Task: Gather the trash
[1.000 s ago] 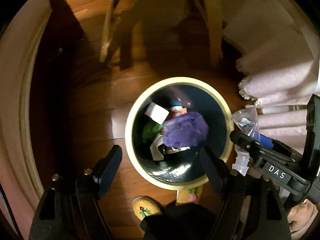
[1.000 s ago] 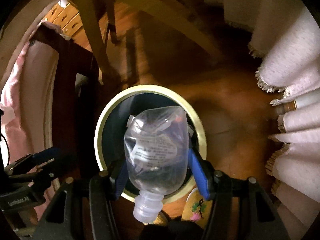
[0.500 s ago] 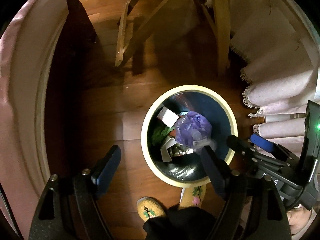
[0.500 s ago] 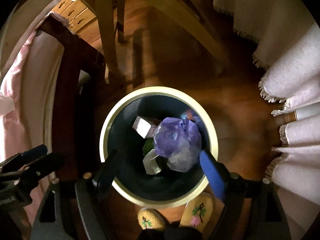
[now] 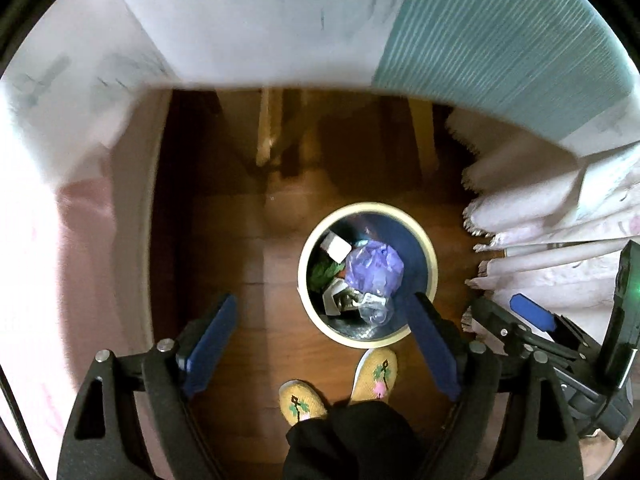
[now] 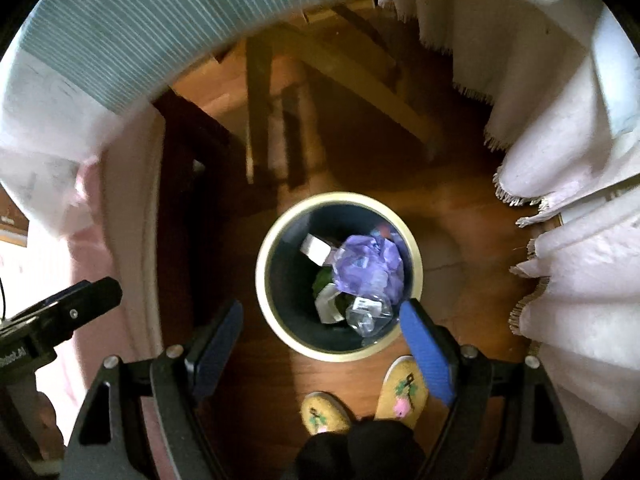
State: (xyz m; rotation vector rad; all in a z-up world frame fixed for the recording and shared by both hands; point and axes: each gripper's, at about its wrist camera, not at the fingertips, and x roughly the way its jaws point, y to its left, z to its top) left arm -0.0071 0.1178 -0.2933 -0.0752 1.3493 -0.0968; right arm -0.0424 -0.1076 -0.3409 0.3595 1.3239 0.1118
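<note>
A round bin with a cream rim (image 5: 368, 206) (image 6: 340, 196) stands on the wood floor below both grippers. Inside lie a purple bag (image 5: 374, 266) (image 6: 366, 264), a clear plastic bottle (image 5: 374, 308) (image 6: 366, 314), a white box (image 5: 336, 246) (image 6: 316, 248) and something green (image 5: 324, 274). My left gripper (image 5: 323, 300) hangs high over the bin's near left side; its jaws are opening, with nothing between them. High above the bin too, my right gripper (image 6: 322, 306) is open and holds nothing. It also shows at the right of the left wrist view (image 5: 500, 306).
The person's two yellow embroidered slippers (image 5: 302, 400) (image 6: 400, 392) stand just in front of the bin. Wooden furniture legs (image 6: 256, 120) rise behind it. A fringed white cloth (image 6: 560, 240) hangs at the right, a pink cloth (image 5: 80, 240) at the left. A teal striped mat (image 5: 500, 40) lies on a surface above.
The right gripper held the clear bottle over the bin, opened, and the bottle now lies in the bin. Both grippers have risen; the bin looks smaller and a cloth-covered edge has come into view.
</note>
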